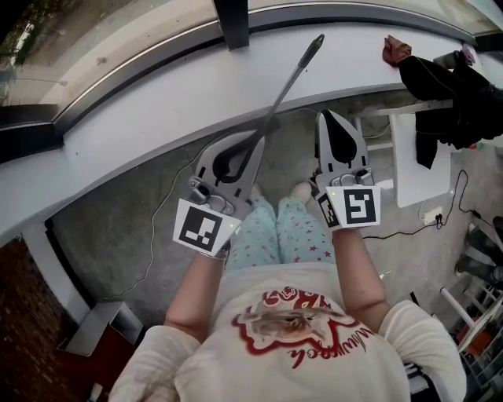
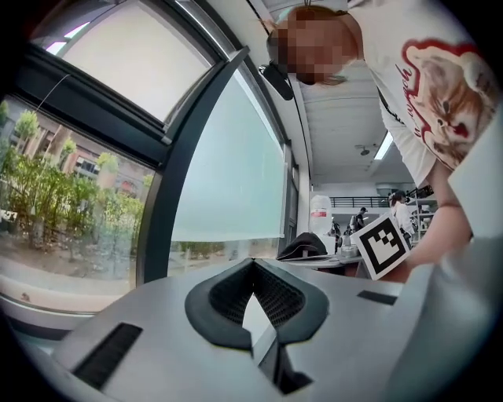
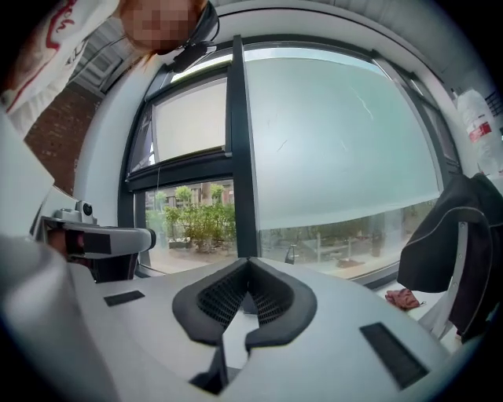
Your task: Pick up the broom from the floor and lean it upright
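Note:
In the head view the broom's thin grey handle (image 1: 292,82) slants up and to the right across the white windowsill, its dark end (image 1: 316,43) near the glass. My left gripper (image 1: 257,137) is shut on the handle's lower part; in the left gripper view a pale strip of the handle (image 2: 259,330) shows between the closed jaws of that gripper (image 2: 253,264). The broom's head is hidden. My right gripper (image 1: 328,119) is held level beside it to the right, shut with nothing in it; in the right gripper view this gripper (image 3: 247,264) faces the window.
A curved white windowsill (image 1: 157,102) and a dark window post (image 1: 232,20) lie ahead. A white table (image 1: 420,165) with dark clothing (image 1: 448,94) stands right. A red cloth (image 1: 397,49) lies on the sill. A cable (image 1: 149,228) crosses the grey floor. The person's legs (image 1: 275,235) are below.

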{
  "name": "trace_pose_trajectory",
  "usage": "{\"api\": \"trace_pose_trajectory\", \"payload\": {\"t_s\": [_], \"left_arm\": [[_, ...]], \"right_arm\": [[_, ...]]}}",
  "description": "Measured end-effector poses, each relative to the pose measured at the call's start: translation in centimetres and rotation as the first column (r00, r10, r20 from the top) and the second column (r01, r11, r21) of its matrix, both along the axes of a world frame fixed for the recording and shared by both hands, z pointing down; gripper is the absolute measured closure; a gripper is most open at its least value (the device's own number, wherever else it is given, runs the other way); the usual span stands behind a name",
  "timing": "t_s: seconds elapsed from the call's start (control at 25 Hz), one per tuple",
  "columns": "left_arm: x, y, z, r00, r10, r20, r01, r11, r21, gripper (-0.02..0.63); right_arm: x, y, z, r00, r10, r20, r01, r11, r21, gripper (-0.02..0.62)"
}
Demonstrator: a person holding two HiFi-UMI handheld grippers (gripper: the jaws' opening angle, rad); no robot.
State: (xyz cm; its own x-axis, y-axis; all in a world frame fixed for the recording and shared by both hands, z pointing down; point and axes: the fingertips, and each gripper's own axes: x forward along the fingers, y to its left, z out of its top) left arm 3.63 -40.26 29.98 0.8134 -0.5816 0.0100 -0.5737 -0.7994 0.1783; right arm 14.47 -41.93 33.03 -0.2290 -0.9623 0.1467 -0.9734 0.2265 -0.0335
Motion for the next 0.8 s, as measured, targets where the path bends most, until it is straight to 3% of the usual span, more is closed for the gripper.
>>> {"api": "trace_pose_trajectory", "payload": {"t_s": [0.16,0.32,0.48,0.6,0.72,0.8], "left_arm": [[1.3,2.4,-3.4,0.999,0.04,-0.004,-0.04,0.998,0.045,0.589],[2.8,6.2,-5.3,0.999,0.032,0.015,-0.034,0.996,0.079,0.589],[4.5,11.7,-6.6,0.998,-0.061,0.003,0.06,0.994,0.09,0.589],[5.9,17.2,-7.3,0.986,-0.163,-0.026,0.164,0.985,0.053,0.589],[7.1,23.0,-7.2,0.972,-0.234,0.024,0.234,0.972,0.016,0.589],[8.0,26.0,-8.2,0.967,-0.254,0.017,0.253,0.967,0.025,0.589]], "right_arm": [[-1.9,0.9,-3.7,0.991,-0.107,-0.081,0.111,0.993,0.041,0.571],[-2.5,3.1,-6.6,0.985,-0.17,-0.004,0.17,0.982,0.078,0.571],[-1.2,8.7,-9.4,0.972,-0.234,0.02,0.229,0.964,0.136,0.571],[0.3,15.1,-11.3,0.946,-0.322,0.021,0.314,0.933,0.175,0.571],[2.0,20.9,-11.7,0.916,-0.401,-0.02,0.4,0.906,0.14,0.571],[3.0,23.1,-12.3,0.907,-0.421,-0.02,0.42,0.9,0.113,0.571]]}}
